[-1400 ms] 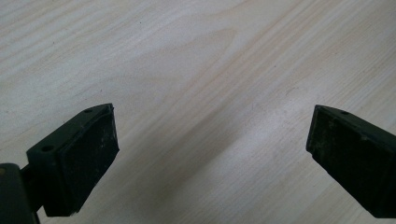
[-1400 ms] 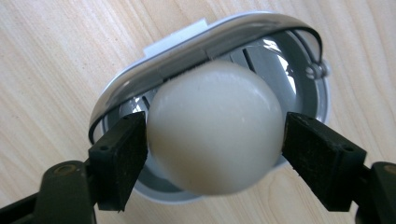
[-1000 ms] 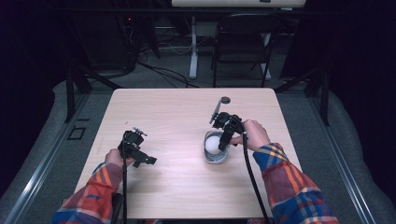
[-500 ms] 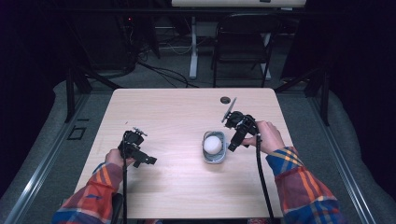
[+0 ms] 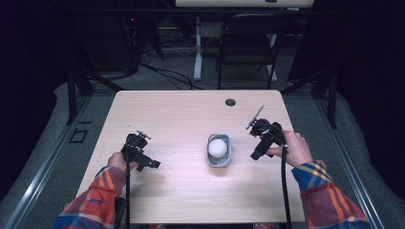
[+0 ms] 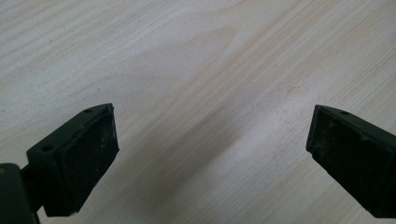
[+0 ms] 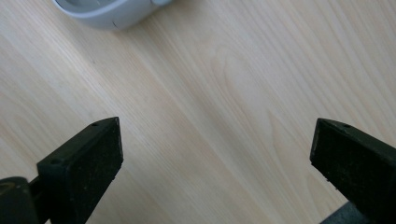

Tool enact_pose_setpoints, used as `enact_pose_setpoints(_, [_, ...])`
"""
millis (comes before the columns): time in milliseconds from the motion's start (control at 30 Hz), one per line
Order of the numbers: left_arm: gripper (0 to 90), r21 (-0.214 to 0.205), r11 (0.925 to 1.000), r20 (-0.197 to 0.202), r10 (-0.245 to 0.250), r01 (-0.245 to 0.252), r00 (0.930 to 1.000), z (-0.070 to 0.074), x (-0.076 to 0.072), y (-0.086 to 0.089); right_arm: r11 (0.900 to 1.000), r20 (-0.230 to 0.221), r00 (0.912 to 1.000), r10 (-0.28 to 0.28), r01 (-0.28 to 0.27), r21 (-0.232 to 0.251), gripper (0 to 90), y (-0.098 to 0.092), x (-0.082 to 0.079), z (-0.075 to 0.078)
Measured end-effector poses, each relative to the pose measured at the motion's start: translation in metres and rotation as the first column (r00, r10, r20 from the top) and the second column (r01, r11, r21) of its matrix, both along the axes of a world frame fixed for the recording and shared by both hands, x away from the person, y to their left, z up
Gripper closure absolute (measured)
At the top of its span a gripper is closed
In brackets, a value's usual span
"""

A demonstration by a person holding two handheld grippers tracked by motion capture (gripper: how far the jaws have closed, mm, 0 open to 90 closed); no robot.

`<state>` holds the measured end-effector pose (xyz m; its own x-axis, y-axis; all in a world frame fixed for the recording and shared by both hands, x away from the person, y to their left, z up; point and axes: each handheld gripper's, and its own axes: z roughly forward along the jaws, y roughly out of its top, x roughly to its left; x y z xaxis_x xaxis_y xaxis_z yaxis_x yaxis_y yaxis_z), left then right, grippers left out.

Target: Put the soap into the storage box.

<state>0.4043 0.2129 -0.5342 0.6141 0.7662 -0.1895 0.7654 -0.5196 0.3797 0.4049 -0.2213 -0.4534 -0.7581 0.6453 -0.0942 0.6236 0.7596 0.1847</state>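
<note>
Standing wide and empty, right gripper [image 5: 258, 143] jaws just opened beside the grey cup [image 5: 220, 150] holding a white ball [image 5: 218, 147]

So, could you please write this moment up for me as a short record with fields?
surface: light wooden table
container: small grey cup, upright near the table's middle
contents: white ball resting in the cup
left gripper: open, nothing between its jaws, over bare wood
right gripper: jaws have just been opening, nothing between them, apart from the cup
table detail: dark round hole near the far edge
</note>
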Motion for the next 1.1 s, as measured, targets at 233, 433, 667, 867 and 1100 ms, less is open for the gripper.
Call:
enact_pose_setpoints(233, [2.1,0.000,1.0000,-0.002,-0.001,0.001,1.0000,0.000,0.000,0.000,0.9990,-0.008,0.9991,-0.043,0.043,-0.011,1.6,-0.026,-0.012,-0.012])
enact_pose_setpoints(433, [2.0,0.000,1.0000,-0.001,0.000,0.000,1.0000,0.000,0.000,0.000,0.9973,-0.014,0.9973,-0.072,0.072,-0.011,0.9,-0.041,-0.024,-0.024])
enact_pose_setpoints(667, [2.0,0.000,1.0000,-0.002,-0.002,0.002,1.0000,0.000,0.000,-0.001,0.9937,-0.016,0.9936,-0.112,0.112,-0.003,0.0,-0.056,-0.036,-0.038])
enact_pose_setpoints(867, [2.0,0.000,1.0000,-0.004,-0.006,0.006,1.0000,0.000,0.000,-0.001,0.9915,-0.034,0.9909,-0.130,0.130,0.000,0.0,-0.066,-0.042,-0.056])
enact_pose_setpoints(1100, [2.0,-0.001,1.0000,-0.002,-0.009,0.009,1.0000,0.000,-0.001,-0.001,0.9917,-0.077,0.9900,-0.118,0.114,-0.060,0.0,-0.067,-0.043,-0.073])
